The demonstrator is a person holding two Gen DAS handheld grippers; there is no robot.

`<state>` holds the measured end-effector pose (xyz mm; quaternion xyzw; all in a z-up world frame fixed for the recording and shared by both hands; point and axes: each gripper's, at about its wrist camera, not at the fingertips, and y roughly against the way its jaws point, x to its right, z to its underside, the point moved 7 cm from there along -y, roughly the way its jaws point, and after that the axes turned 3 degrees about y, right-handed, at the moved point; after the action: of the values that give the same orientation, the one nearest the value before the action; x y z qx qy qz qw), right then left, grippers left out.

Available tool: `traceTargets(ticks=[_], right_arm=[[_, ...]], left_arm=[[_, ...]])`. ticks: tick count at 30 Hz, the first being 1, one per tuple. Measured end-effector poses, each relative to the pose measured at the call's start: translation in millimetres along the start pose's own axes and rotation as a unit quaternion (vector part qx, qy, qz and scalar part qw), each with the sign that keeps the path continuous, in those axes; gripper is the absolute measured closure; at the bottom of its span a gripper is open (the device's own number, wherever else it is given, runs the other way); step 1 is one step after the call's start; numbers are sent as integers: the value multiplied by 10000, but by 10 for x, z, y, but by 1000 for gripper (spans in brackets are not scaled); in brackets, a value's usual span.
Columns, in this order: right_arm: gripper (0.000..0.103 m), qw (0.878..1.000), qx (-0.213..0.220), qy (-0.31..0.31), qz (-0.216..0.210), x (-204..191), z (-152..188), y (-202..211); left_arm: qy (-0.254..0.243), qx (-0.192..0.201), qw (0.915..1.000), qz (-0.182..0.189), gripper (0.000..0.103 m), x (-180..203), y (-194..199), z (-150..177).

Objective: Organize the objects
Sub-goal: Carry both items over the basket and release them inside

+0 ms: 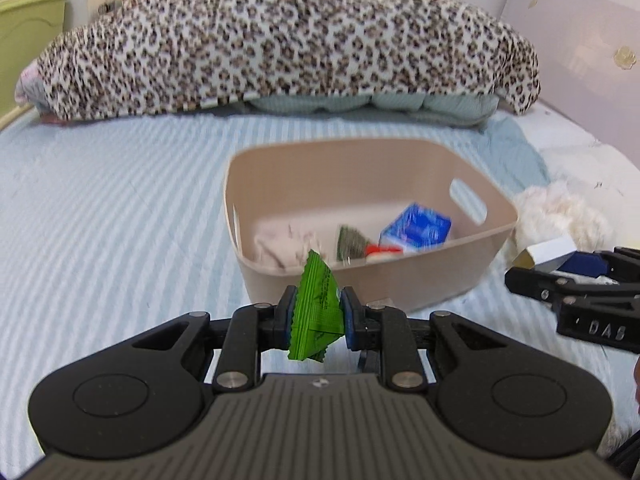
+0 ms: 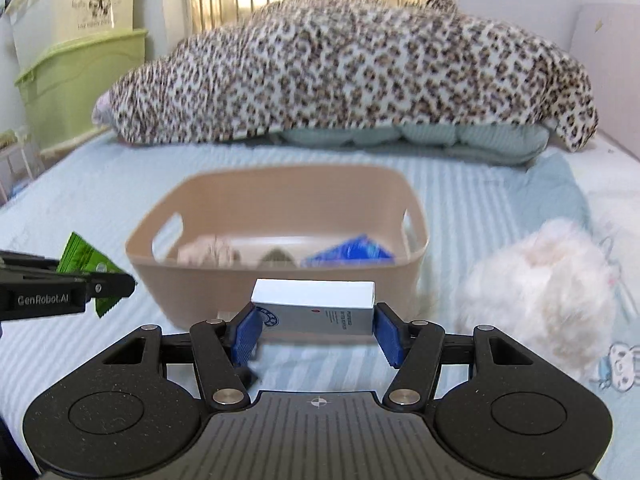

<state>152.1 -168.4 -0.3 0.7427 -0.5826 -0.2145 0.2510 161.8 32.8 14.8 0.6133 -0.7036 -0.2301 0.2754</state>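
My left gripper [image 1: 318, 312] is shut on a green snack packet [image 1: 318, 312] and holds it above the bed, just in front of a beige plastic basket [image 1: 400, 168]. The basket holds a blue carton [image 1: 418, 229], a pale cloth [image 1: 280, 244] and a few small items. My right gripper [image 2: 314, 320] is shut on a white and grey box [image 2: 314, 306] held crosswise, just before the basket [image 2: 280, 184]. The left gripper with the packet [image 2: 86, 258] shows at the left of the right wrist view; the right gripper's box [image 1: 550, 252] shows at the right of the left wrist view.
The basket sits on a bed with a blue striped sheet [image 1: 120, 220]. A leopard-print blanket [image 1: 280, 40] is piled over pillows behind. A fluffy white plush [image 2: 536, 292] lies right of the basket. Green storage bins [image 2: 80, 80] stand at far left.
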Motion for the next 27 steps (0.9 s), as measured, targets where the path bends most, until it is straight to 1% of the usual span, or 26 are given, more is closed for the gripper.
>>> traceTargets(ticks=[2,7,11,14,17,19,22,24,27], right_arm=[[45,9998,167,-52,6,45,-142,64],[45,9988,481,-89,82,127,-474,61],[45,9981,588,-45,191,159,-691,-41],[45,9978,613,-19,272,157,-831,-155],[45,9976,604,-12,331,146,-924,-314],[46,9979,524,40,378,126,-948,-458],[45,9986,300,42,431,110,-915,-727],[45,9989,121,61,451,83,-863,-891],[45,9985,-148,116,520,45,-754,-1108]], left_arm=[[-37,155,9998,-69,79,-7,66,-119],[-141,429,9987,-239,79,-6,81,-417],[-158,583,9974,-384,79,-16,-51,-669],[-167,568,9972,-457,79,-13,-223,-811],[-229,460,9972,-552,79,-2,-427,-875],[-215,329,9974,-605,79,-18,-569,-869],[-57,52,9979,-647,79,-56,-814,-822],[-132,-126,9966,-804,79,-66,-1003,-768],[-131,-413,9954,-854,79,-87,-1253,-655]])
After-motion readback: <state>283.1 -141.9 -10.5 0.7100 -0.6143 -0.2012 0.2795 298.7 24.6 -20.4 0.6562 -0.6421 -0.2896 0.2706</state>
